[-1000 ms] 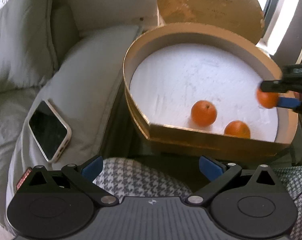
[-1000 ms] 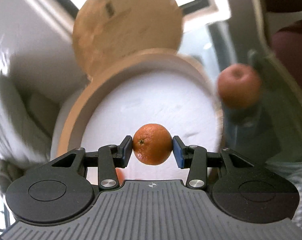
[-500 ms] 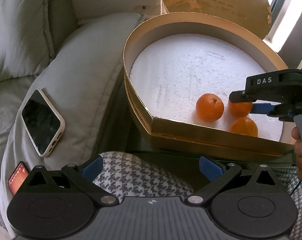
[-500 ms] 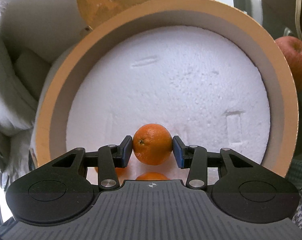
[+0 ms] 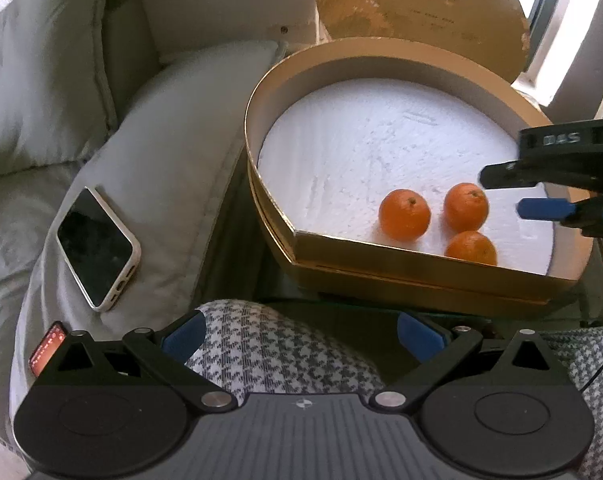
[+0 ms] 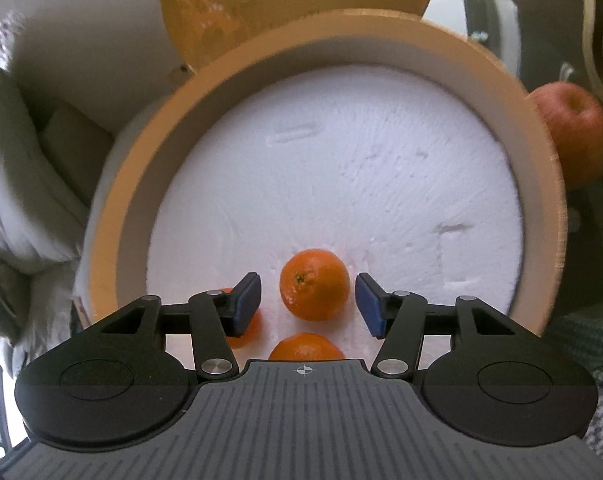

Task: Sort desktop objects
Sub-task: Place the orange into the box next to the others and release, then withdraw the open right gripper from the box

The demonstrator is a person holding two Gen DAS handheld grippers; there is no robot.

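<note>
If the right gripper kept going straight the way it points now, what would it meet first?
Most likely the tangerine just released between the open right gripper jaws, which have just been opening; depth is uncertain, past it lies the box foam floor.

A dark glass counter point(image 5: 597, 304) carries the round gold box point(image 5: 421, 276) on its left part and a red apple point(image 6: 573, 132) just right of the box. The box's lid point(image 5: 417, 12) leans at the far side.
</note>
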